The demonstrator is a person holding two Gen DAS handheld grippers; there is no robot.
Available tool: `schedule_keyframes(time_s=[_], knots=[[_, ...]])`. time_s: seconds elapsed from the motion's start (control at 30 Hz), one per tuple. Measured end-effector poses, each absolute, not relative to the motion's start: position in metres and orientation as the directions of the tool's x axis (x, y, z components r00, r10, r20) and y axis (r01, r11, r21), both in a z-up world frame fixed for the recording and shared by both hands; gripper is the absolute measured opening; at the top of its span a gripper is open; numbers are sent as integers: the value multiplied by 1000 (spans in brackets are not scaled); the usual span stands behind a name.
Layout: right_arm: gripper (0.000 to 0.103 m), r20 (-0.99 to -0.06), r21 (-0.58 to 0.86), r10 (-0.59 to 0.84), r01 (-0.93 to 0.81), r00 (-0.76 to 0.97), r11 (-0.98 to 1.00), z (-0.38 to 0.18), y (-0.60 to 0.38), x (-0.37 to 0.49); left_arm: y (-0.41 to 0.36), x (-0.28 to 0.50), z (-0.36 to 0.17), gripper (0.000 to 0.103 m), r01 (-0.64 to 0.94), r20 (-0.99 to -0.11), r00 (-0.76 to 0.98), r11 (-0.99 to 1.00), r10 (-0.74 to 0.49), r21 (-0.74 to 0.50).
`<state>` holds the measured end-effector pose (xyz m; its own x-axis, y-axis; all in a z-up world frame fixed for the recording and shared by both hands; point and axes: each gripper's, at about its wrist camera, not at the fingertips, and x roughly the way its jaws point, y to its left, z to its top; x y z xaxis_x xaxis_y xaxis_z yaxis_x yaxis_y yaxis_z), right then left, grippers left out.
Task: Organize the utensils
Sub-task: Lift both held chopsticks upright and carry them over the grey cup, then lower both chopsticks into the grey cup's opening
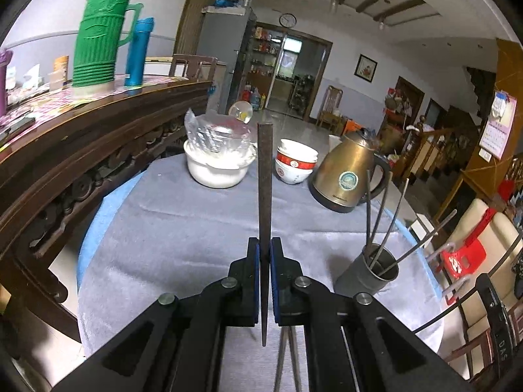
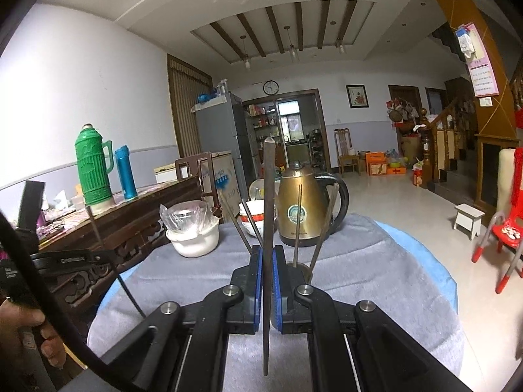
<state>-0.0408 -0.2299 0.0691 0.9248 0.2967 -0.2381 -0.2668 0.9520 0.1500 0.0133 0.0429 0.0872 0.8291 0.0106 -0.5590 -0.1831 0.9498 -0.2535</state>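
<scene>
Left gripper (image 1: pixel 264 251) clamped on a dark chopstick (image 1: pixel 264 196), long axis upright, thick end up, over the grey tablecloth (image 1: pixel 183 228). Right gripper (image 2: pixel 267 258) pinching another chopstick (image 2: pixel 268 196) likewise upright, just near of the metal holder (image 1: pixel 367 272) with four chopsticks.

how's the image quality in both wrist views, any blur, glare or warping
Left wrist view: heavy fisheye bend, the green thermos leans, dark vignette corners, sharp chopstick. Right wrist view: same warping, ceiling beams curve, slight glare on the kettle, hand at the left edge soft.
</scene>
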Motion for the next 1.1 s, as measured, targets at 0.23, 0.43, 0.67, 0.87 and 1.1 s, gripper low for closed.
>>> schedule_keyframes(time_s=[0.23,0.43,0.67,0.87,1.1], knots=[[6,-224,163,304,-271,926,949,78,-235,-40,36,18,105,6,-117,-531,843,936,-83,-331],[6,-166,185,301,-270,939,945,103,-248,-35,33,24,142,6,-5,-416,888,900,-197,-437],[6,-59,195,269,-253,961,948,138,-262,-21,12,43,164,6,70,-328,913,884,-243,-462],[6,-56,197,250,-235,967,952,135,-259,5,-20,67,160,6,117,-317,910,900,-266,-421],[6,-98,181,244,-224,965,958,117,-250,35,-49,95,144,6,142,-350,894,919,-279,-369]])
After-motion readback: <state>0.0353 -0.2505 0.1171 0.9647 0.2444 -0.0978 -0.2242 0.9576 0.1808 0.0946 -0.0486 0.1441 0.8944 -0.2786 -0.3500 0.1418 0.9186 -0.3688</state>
